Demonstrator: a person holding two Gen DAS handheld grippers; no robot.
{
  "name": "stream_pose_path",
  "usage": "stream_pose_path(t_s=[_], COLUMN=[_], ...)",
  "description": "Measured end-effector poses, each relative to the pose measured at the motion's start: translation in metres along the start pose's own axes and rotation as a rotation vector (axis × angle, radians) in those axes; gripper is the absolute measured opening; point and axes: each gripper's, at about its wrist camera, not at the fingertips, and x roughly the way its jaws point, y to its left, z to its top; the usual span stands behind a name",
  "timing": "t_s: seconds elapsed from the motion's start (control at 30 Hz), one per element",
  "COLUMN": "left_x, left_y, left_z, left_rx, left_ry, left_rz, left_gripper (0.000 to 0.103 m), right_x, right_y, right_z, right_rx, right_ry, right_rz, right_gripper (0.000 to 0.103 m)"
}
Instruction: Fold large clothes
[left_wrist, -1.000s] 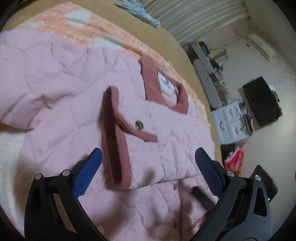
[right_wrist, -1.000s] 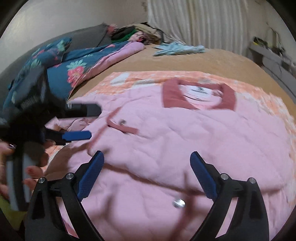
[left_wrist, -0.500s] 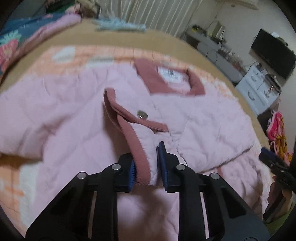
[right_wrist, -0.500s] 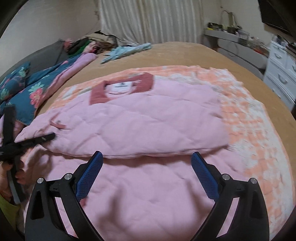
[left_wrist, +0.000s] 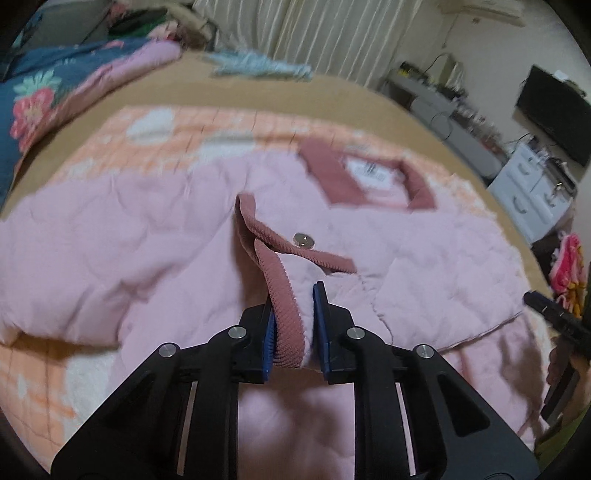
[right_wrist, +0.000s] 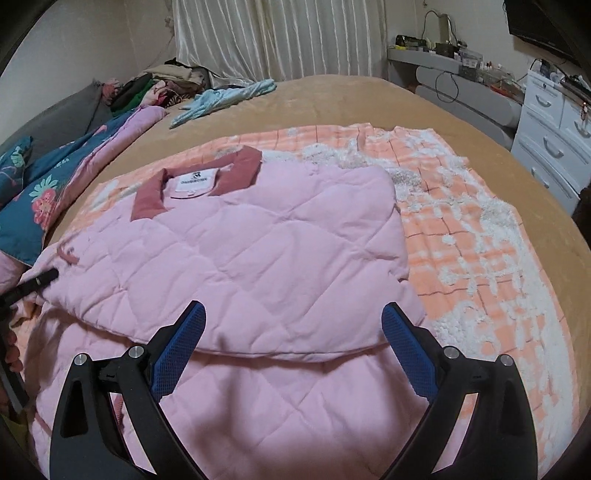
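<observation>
Pink quilted jacket (right_wrist: 258, 251) lies spread on an orange-and-white checked blanket (right_wrist: 472, 236), which covers part of a tan bed (right_wrist: 351, 96). All places below are given relative to the jacket.

Left gripper (left_wrist: 293, 325): clenched on the jacket's dark-rose ribbed cuff (left_wrist: 284, 295). The cuff passes between the blue pads (left_wrist: 319, 317), which press on it from both sides. The jaws have just closed, and the cuff is between them. A silver snap (left_wrist: 303, 240) sits on the cuff band just beyond the grip. The sleeve is folded across the body of the jacket, on its left side as seen from the right wrist view.

Right gripper (right_wrist: 293, 350): released — jaws stand wide apart, with nothing pressed between them. It is over the near edge of a folded-over panel of the jacket; whether the fingers touch the fabric cannot be told.

Collar (right_wrist: 199, 177), dark rose with a white label, lies at the far end of the jacket, flat and facing up.

Surroundings: a blue floral quilt (right_wrist: 40, 188) lies left of the jacket; a light blue garment (right_wrist: 229, 98) lies beyond the collar, well apart; white drawers (right_wrist: 554, 125) stand off the bed, to the far right. The left-wrist picture is blurred towards its edges — small detail there is not readable.
</observation>
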Motion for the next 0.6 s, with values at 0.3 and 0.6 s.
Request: stream_pose_path(t_s=[0.3, 0.6], left_x=[0.013, 0.010], left_y=[0.002, 0.006], left_z=[-0.011, -0.012], left_rx=[0.009, -0.014], left_ry=[0.046, 0.059], left_rz=[0.036, 0.030], left_gripper=[0.015, 0.034], right_x=[0.037, 0.036], right_y=[-0.023, -0.029], right_z=[-0.011, -0.017], right_rx=[0.075, 0.132], right_ry=[0.161, 0.133], right_rz=[-0.012, -0.012], right_gripper=[0.095, 0.094])
